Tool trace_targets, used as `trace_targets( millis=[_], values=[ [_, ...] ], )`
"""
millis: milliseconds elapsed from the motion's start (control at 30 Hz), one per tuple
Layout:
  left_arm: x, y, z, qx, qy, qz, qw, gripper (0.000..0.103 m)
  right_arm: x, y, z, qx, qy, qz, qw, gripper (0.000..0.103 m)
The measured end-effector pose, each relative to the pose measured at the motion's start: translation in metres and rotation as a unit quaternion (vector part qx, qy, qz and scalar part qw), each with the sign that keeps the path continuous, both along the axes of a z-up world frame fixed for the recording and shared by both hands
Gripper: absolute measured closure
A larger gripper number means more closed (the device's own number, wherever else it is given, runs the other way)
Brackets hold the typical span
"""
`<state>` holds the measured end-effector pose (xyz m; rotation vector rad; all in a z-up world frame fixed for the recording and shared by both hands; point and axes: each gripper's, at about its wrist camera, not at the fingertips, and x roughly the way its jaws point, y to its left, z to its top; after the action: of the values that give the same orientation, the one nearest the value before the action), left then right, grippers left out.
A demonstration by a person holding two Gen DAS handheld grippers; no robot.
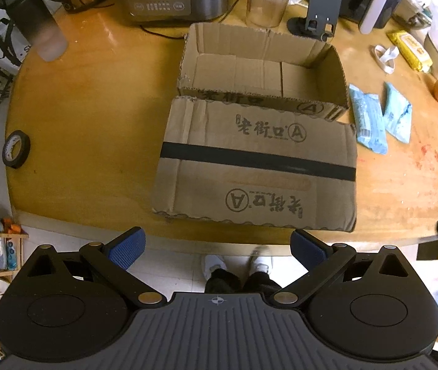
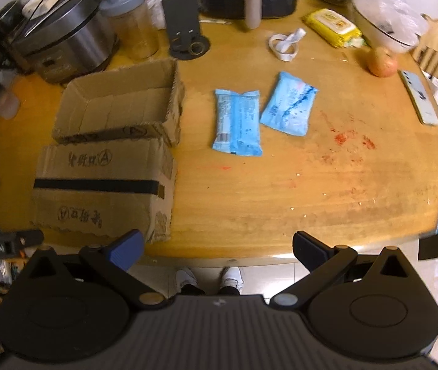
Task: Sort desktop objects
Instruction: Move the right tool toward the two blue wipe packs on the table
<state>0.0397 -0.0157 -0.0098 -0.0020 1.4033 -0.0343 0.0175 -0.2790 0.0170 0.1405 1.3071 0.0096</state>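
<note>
- Left wrist view: my left claw (image 1: 218, 248) hangs wide open and empty at the near table (image 1: 95, 141) edge.
- Just ahead lies the flat cardboard lid (image 1: 256, 163); the open cardboard box (image 1: 262, 71) sits touching it beyond.
- Ahead-left I see a black tape roll (image 1: 16, 148).
- Right wrist view: my right claw (image 2: 218, 249) also gapes wide, gripping nothing.
- Ahead of it, two blue packets (image 2: 237, 121) lie side by side, right of the box.
- Farther off: a white strap (image 2: 285, 44), a yellow wipes pack (image 2: 331, 27), an apple (image 2: 382, 61).
</note>
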Motion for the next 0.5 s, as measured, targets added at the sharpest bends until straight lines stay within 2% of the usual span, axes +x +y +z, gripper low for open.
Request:
trace_targets(
  millis=[233,500],
  values=[
    [0.001,-0.013,0.001,0.002,-0.001,0.003,1.0,0.0,0.003,-0.003,0.001,0.002,0.003,-0.015,1.0,0.0],
    [0.004,-0.029,0.001,0.003,-0.003,0.014,0.9999,0.0,0.009,-0.015,-0.004,-0.006,0.003,0.02,1.0,0.0]
  ],
)
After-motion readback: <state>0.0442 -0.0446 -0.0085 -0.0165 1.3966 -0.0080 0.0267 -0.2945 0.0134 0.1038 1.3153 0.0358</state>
